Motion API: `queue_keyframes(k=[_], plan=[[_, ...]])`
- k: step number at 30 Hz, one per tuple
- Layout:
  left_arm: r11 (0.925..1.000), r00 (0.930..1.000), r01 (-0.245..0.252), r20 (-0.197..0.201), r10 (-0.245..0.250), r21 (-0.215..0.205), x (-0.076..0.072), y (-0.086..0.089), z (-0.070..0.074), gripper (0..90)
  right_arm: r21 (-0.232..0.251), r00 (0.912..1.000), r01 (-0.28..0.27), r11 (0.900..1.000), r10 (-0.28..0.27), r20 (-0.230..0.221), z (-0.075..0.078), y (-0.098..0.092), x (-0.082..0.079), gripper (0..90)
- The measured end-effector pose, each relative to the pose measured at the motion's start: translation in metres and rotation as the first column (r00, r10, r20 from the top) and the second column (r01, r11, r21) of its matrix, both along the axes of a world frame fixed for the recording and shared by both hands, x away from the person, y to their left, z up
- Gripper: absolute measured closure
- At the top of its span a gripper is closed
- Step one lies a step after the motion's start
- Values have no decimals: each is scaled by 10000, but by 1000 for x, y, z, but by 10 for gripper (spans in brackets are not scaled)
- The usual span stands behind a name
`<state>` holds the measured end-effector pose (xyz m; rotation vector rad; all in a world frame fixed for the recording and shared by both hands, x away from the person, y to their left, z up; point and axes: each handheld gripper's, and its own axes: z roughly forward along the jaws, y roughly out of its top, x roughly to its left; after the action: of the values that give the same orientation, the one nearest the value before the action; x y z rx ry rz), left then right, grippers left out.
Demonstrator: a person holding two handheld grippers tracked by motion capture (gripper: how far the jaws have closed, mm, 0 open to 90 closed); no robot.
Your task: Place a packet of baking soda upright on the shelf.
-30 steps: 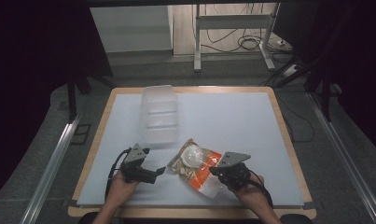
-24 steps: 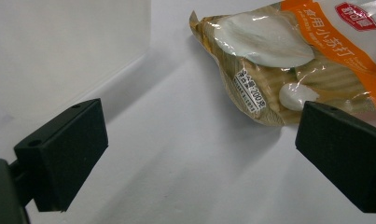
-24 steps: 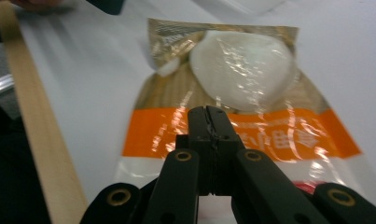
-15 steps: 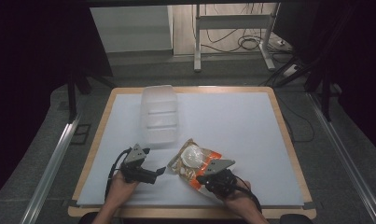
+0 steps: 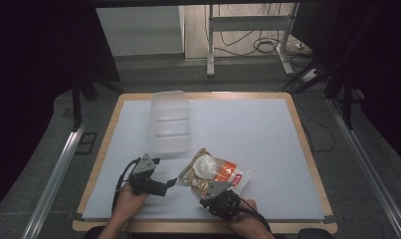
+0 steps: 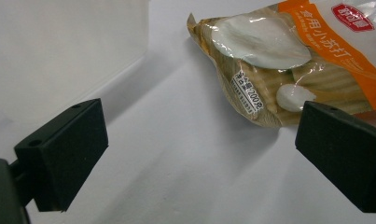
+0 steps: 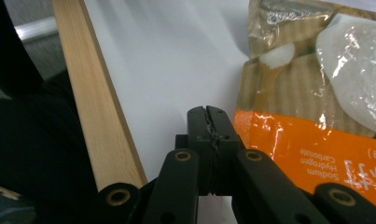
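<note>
Clear tub upside down on far-left part of table, contents not discernible. Bag of baking soda flat at near centre, just near-right of tub; orange-and-tan print, white lumps showing through film. Left gripper on near-left table, aimed at bag, jaws wide apart, nothing between them; bag corner just past right jaw. Right gripper at bag's near edge, jaws pressed together, gripping nothing, tip on bare table beside bag.
</note>
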<state>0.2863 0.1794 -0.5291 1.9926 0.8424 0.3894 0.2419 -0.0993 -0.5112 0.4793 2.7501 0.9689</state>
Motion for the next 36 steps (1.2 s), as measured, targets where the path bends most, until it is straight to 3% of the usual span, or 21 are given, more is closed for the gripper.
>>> queue_keyframes(k=[6, 12, 25, 36], plan=[[10000, 10000, -10, -1, 10, -37, 0, 0, 0, 25, -498, 9997, -168, 9986, 175, 146, -4, -1, 3, 886], [10000, 10000, -34, 24, 34, -62, 0, 1, 0, 25, -728, 9997, 194, 9972, -182, 163, -5, -9, 11, 886], [10000, 10000, -36, 44, 36, -50, 0, 2, 1, 25, -695, 9947, 1025, 9923, -1032, -53, -3, -33, 31, 886], [10000, 10000, -55, 35, 55, -50, -1, 1, 1, 25, -563, 9825, 1854, 9811, -1860, -66, 0, -58, 49, 886]])
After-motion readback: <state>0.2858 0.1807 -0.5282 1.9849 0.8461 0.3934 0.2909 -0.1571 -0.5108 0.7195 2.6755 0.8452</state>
